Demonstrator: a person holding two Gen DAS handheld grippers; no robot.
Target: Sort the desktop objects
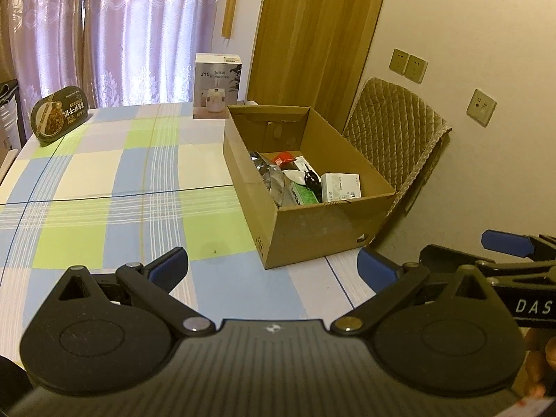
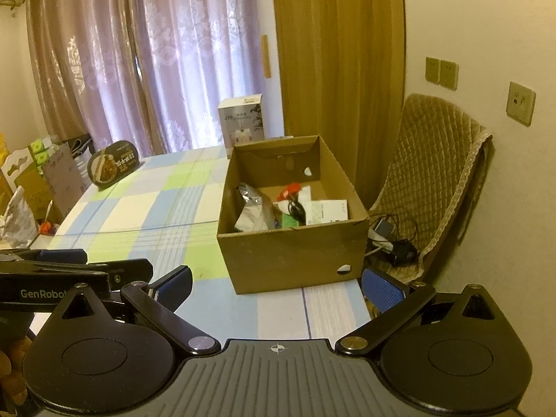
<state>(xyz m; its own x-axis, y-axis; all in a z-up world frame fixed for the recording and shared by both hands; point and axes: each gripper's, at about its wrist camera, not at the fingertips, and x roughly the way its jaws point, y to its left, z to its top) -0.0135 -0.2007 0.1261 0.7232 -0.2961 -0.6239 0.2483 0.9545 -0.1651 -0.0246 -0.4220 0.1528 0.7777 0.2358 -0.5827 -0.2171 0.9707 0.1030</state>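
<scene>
Hovering low over the near edge of the surface (image 1: pixel 104 180), the left claw (image 1: pixel 272 266) is spread wide with nothing between its blue pads, and the right claw (image 2: pixel 277 286) just beside it is spread and empty too.

Straight ahead of both claws sits the cardboard box (image 1: pixel 305 222), open at the top and already holding a jumble: a crinkled silver pouch (image 2: pixel 253 213), a small white carton (image 1: pixel 340 187), a red packet (image 2: pixel 292 189) and something dark that may be a coiled cable, though it is too small to be sure. Most of the sorting looks done, judging by how bare the checked cloth is.

Two things are left out on the surface. Far ahead and to the left of the left claw, a dark oval food tub (image 1: pixel 59 114) leans upright at the far edge. Ahead, just behind the box's far corner, stands a tall white carton (image 1: pixel 217 85).

The tub probably has a stiff plastic rim and a glossy, slippery film lid; it should be light enough for one claw, best pinched across its thin rim, not the curved face. The tall carton is likely thin card with something heavier inside, so it could crush or tip. A hold low across its narrow sides seems safest, with gentle pressure.
</scene>
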